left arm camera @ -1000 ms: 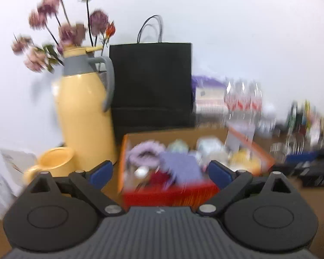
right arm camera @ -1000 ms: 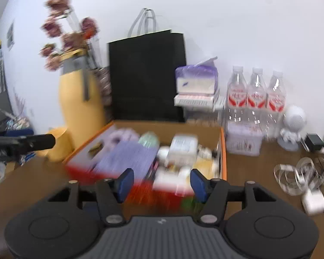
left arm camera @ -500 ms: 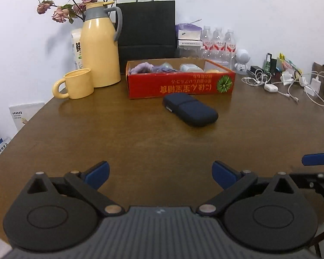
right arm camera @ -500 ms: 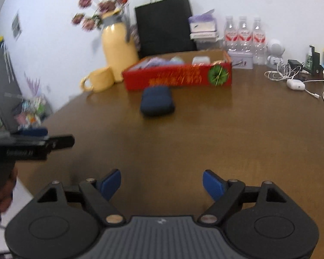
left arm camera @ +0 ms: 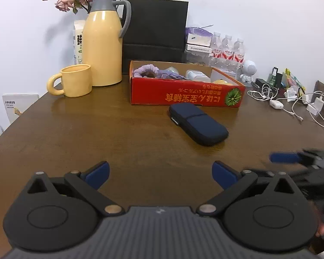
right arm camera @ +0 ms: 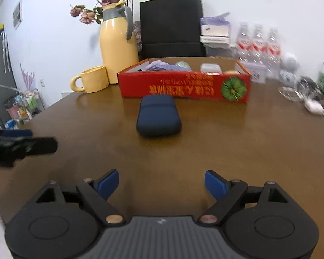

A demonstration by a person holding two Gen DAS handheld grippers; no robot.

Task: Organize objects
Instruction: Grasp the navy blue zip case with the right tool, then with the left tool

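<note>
A dark navy zipped case (left arm camera: 198, 127) (right arm camera: 158, 115) lies on the brown table (left arm camera: 97, 133), just in front of a red cardboard box (left arm camera: 183, 96) (right arm camera: 183, 87). The box holds a purple scrunchie (left arm camera: 148, 72) and several small items. My left gripper (left arm camera: 159, 173) hovers open over bare table, well short of the case, nothing between its fingers. My right gripper (right arm camera: 162, 181) faces the case end on from a distance; its jaws are opening and hold nothing. Each gripper shows blurred at the other view's edge: the right gripper (left arm camera: 285, 158), the left gripper (right arm camera: 21, 144).
Behind the box stand a yellow jug (left arm camera: 102, 43) with dried flowers, a yellow mug (left arm camera: 75, 83), a black paper bag (left arm camera: 154, 32) and water bottles (left arm camera: 227, 48). White cables and chargers (left arm camera: 291, 99) lie at the right. The table's left edge drops off.
Both grippers have pulled back from close above the red box to the near part of the table and sunk lower. The right gripper's jaws stand wider than a second ago.
</note>
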